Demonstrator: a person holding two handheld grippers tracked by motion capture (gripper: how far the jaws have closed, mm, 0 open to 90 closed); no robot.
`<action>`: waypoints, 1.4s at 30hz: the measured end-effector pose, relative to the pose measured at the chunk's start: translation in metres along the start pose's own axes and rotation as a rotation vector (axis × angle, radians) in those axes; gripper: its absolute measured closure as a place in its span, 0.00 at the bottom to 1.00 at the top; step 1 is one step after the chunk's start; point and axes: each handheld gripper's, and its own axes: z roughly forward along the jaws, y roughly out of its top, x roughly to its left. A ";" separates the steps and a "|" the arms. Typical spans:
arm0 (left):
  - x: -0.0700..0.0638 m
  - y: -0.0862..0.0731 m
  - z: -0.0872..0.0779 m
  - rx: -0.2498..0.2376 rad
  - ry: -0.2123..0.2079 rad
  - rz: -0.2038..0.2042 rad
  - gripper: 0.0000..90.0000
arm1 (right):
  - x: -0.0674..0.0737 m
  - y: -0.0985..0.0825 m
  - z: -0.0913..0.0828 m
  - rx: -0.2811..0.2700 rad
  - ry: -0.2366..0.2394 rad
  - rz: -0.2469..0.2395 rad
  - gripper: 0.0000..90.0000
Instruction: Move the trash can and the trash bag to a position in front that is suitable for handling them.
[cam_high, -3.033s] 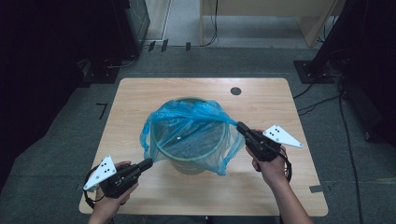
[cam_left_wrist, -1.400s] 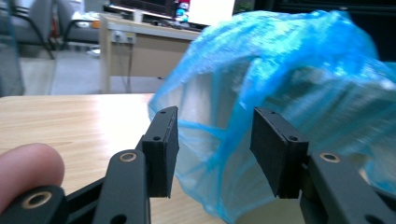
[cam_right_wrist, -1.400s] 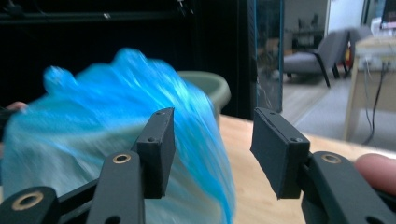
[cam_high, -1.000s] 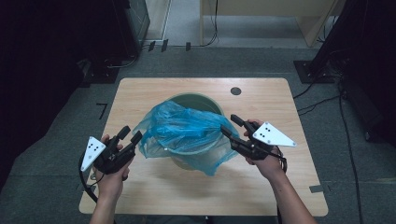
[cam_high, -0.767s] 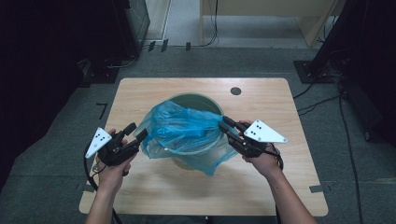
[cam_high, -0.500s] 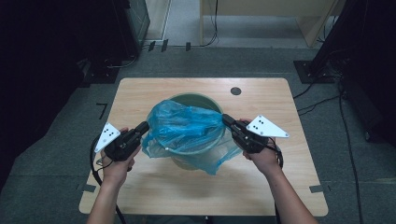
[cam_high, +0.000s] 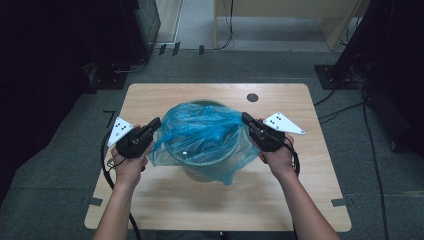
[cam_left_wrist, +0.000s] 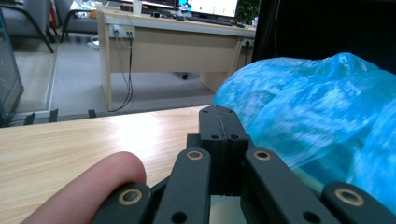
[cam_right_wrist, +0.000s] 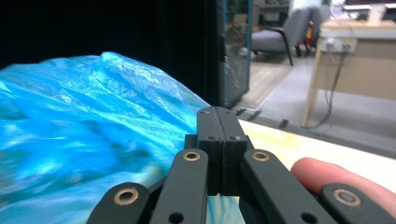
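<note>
In the high view, a green bin (cam_high: 205, 167) is seen standing at the middle of the wooden table (cam_high: 165, 205), lined with a blue plastic bag (cam_high: 200, 132) whose rim is draped over the bin's edge and bunched above it. The left gripper (cam_high: 155, 123) is held at the bag's left edge and the right gripper (cam_high: 246, 118) at its right edge, with the jaw tips of each against the film. Whether film is pinched between the jaws cannot be told from this view.

In the left gripper view, the left gripper (cam_left_wrist: 218, 112) is shown with its two black jaws pressed flat together, no gap being visible along the seam. The blue plastic bag (cam_left_wrist: 308, 107) is seen just beside the jaws, to their right, above the table.

In the right gripper view, the right gripper (cam_right_wrist: 217, 111) is likewise shown fully closed. The blue plastic bag (cam_right_wrist: 88, 126) lies just to the left of the jaws; no film is seen caught in the seam.
</note>
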 end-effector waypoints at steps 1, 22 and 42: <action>0.001 -0.001 0.001 0.000 0.000 -0.006 1.00 | -0.002 -0.001 0.002 0.007 -0.012 0.010 1.00; 0.020 -0.012 -0.021 -0.140 -0.163 -0.224 0.48 | -0.005 -0.035 0.023 0.147 -0.022 0.050 1.00; -0.004 -0.010 -0.021 -0.108 -0.185 -0.038 0.92 | -0.008 -0.032 -0.018 0.053 0.011 0.059 1.00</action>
